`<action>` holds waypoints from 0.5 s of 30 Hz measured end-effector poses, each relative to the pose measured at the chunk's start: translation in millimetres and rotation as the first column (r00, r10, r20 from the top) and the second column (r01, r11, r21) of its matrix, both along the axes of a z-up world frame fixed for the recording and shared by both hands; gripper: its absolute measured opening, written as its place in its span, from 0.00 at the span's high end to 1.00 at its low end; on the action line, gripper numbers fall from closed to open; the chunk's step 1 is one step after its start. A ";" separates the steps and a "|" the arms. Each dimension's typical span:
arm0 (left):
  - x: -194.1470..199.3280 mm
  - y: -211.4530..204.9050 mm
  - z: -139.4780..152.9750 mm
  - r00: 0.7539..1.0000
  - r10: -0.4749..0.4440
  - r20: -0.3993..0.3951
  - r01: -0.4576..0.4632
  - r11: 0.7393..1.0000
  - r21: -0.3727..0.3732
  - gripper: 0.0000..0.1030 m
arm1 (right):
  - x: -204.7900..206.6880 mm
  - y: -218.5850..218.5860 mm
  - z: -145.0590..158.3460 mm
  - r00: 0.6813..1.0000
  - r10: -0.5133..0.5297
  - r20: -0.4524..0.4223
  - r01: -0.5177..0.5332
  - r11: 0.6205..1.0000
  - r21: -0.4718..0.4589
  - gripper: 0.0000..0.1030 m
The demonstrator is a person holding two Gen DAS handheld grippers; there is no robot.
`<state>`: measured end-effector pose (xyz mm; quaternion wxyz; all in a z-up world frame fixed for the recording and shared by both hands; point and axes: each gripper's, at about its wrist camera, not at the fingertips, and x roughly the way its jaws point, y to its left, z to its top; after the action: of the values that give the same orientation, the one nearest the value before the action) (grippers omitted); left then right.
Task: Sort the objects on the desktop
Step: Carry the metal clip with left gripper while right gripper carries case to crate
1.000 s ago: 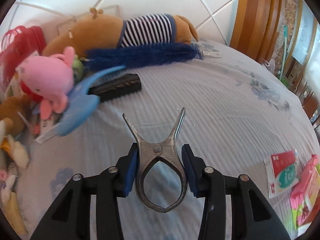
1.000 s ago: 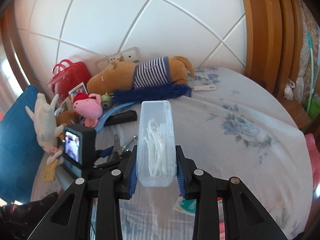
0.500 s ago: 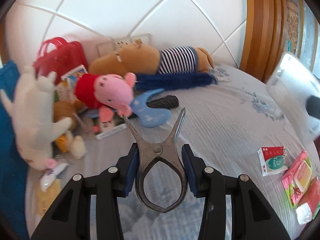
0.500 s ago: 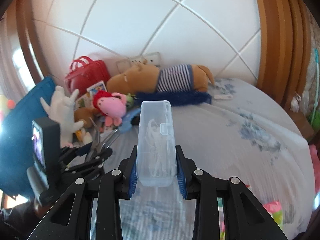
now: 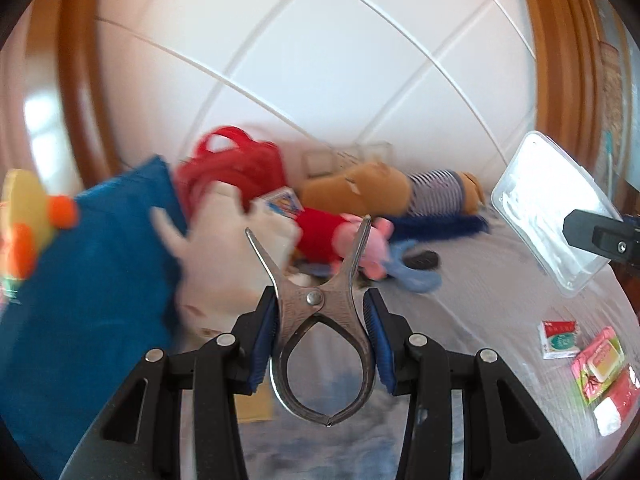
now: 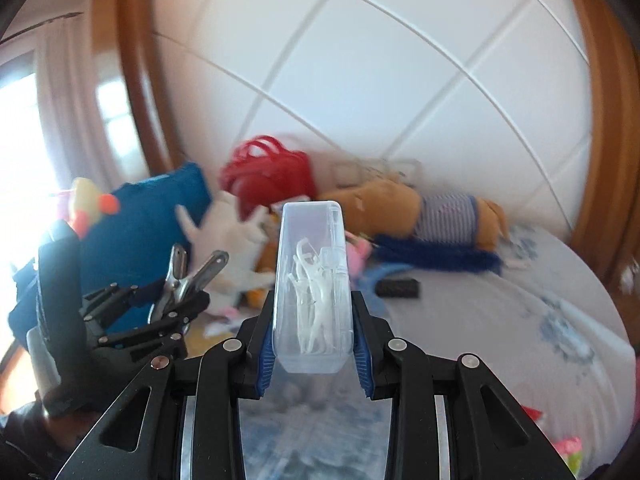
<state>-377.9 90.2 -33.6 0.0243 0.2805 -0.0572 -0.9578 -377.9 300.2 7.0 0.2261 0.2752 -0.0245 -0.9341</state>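
- Our left gripper (image 5: pixel 322 326) is clamped on a metal clip (image 5: pixel 320 316), above the bed (image 5: pixel 480 288)
- Our right gripper (image 6: pixel 313 334) squeezes a clear floss-pick box (image 6: pixel 312 292), upright above the bed

metal clip (image 5: pixel 323 336): silver steel spring clamp, pivot rivet at centre; held off the bed, looped handle end toward camera, two prongs splayed in a V pointing away; also seen from the side in right wrist view (image 6: pixel 188 280)
clip grip: pinched between blue pads of left gripper (image 5: pixel 320 328), one pad on each side just below the rivet
floss box (image 6: pixel 313 292): clear plastic case, lid closed, white floss picks piled inside; upright, long axis pointing away
floss box grip: clamped at its lower half between blue pads of right gripper (image 6: pixel 314 348); held in air above the bed; in left wrist view (image 5: pixel 548 212) tilted
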 end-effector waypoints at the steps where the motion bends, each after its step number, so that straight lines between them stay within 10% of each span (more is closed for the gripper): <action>1: 6.1 -10.1 6.8 1.000 0.010 -0.010 -0.010 1.000 -0.004 0.59 | 4.2 -10.6 6.7 1.000 0.012 -0.013 -0.012 1.000 -0.006 0.69; 15: 105.6 -126.7 106.5 0.985 0.097 -0.145 -0.100 0.995 -0.017 0.59 | 64.3 -152.4 81.3 0.964 0.201 -0.173 -0.210 0.977 -0.035 0.69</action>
<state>-272.3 -36.5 72.9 0.0790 0.2129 -0.0529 -0.9724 -313.7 147.8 88.3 0.3300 0.1903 -0.0016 -0.9246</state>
